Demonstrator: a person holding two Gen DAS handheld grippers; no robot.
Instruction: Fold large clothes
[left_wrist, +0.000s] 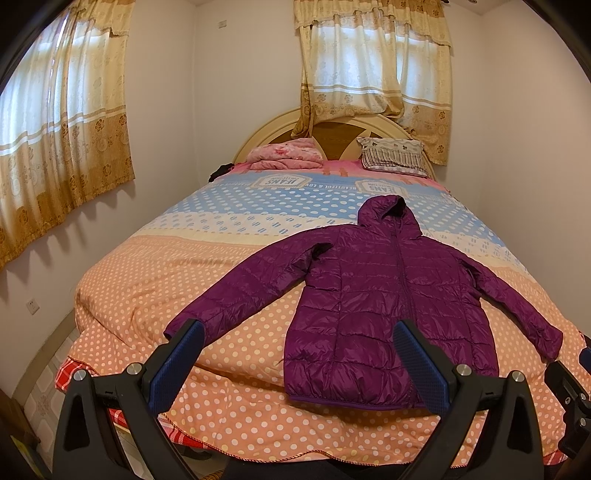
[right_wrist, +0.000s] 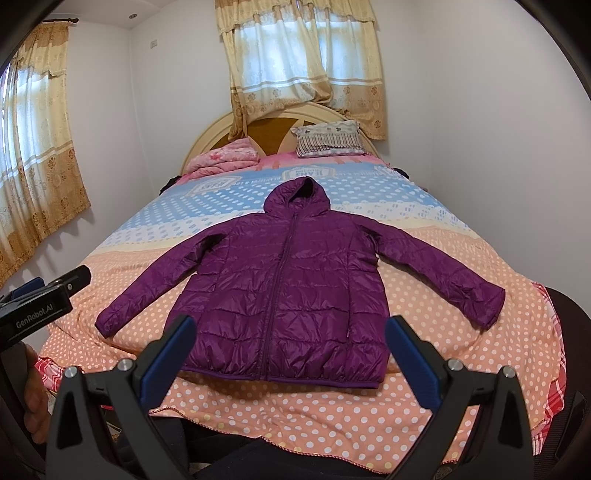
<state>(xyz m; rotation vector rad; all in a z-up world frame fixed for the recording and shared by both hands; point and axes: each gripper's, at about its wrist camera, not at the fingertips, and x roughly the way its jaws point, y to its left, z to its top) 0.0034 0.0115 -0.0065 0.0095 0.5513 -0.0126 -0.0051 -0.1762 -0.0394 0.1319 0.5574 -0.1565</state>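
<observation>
Both grippers — left gripper (left_wrist: 299, 350), right gripper (right_wrist: 290, 343) — gape wide, holding nothing; purple jacket (right_wrist: 288, 280) lies flat just ahead, its far sleeve cuff hard to make out.

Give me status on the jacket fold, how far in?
Done: purple jacket lies flat on the bed, zipped, both sleeves spread, hood up. In hand: nothing; left tool and right tool are open, short of the hem. Left: every fold, sleeves and body.
</observation>
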